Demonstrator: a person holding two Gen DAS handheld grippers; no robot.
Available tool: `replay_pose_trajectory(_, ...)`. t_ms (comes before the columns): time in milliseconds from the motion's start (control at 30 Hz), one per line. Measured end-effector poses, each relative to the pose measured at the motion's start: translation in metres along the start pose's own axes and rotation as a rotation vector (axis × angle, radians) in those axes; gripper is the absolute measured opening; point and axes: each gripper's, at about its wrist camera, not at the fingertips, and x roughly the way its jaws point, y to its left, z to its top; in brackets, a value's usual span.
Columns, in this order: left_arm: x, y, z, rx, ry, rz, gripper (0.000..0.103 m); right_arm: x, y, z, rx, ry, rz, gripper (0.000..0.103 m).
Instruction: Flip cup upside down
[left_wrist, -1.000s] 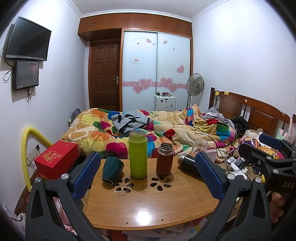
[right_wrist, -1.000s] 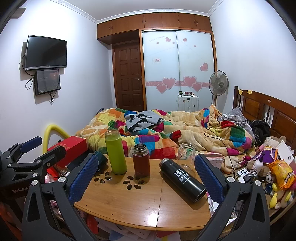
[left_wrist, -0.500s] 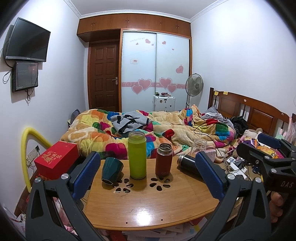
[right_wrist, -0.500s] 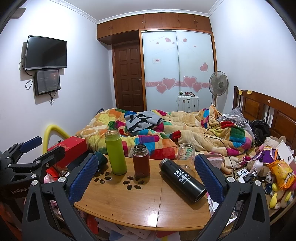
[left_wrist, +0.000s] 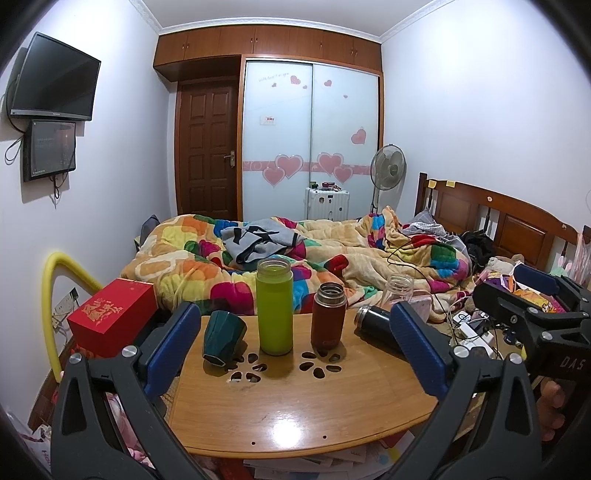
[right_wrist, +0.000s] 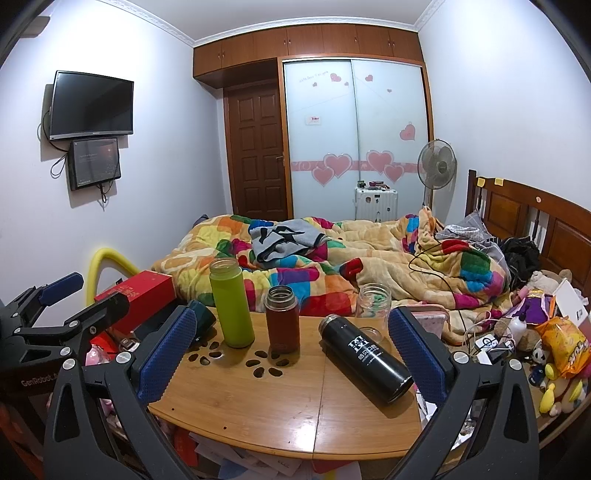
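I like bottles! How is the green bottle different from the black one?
The green bottle stands upright; the black bottle lies on its side. The green one is plain, while the black one carries a white logo. Both rest on the wooden table.

Both wrist cameras look from the near edge across the wooden table (left_wrist: 295, 406) (right_wrist: 258, 398) toward the bed (left_wrist: 369, 254) (right_wrist: 388, 243), sharing both.

- Right gripper (right_wrist: 291, 354): blue-padded fingers spread wide above the round wooden table (right_wrist: 258, 406), holding nothing.
- Tall lime-green bottle (right_wrist: 231, 303) and brown steel flask (right_wrist: 282, 325): upright, side by side.
- Black cylindrical flask (right_wrist: 365, 358): lying on its side.
- Dark green ceramic cup (right_wrist: 202, 320): at the table's left edge, partly hidden behind the left finger.
- Left gripper (right_wrist: 55, 314): at far left.
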Motion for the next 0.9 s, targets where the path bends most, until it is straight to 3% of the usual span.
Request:
replay_pose_trajectory(267,0.046,0.026,-0.012,-0.009,0.096,0.020,0.103,0.023,-0.003,-0.002,0.007,0.027,0.002,0.103)
replay_pose_trajectory(433,0.112,0.064,-0.033,-0.050,0.257,0.016,0.103,0.047,-0.009,-0.011,0.016,0.070,0.005,0.103)
replay_pose_trajectory(633,0.187,0.100,-0.059,-0.066,0.368,0.062,0.103,0.085,-0.016,-0.025,0.032,0.143,0.017,0.103)
replay_pose_trajectory(767,0.238,0.119,-0.068,-0.051,0.439,0.046,0.103,0.106,-0.021,-0.032,0.045,0.184,0.022,0.103)
replay_pose_trajectory(900,0.288,0.141,-0.078,-0.099,0.539,0.009,0.103,0.125,-0.025,-0.040,0.060,0.220,0.029,0.103)
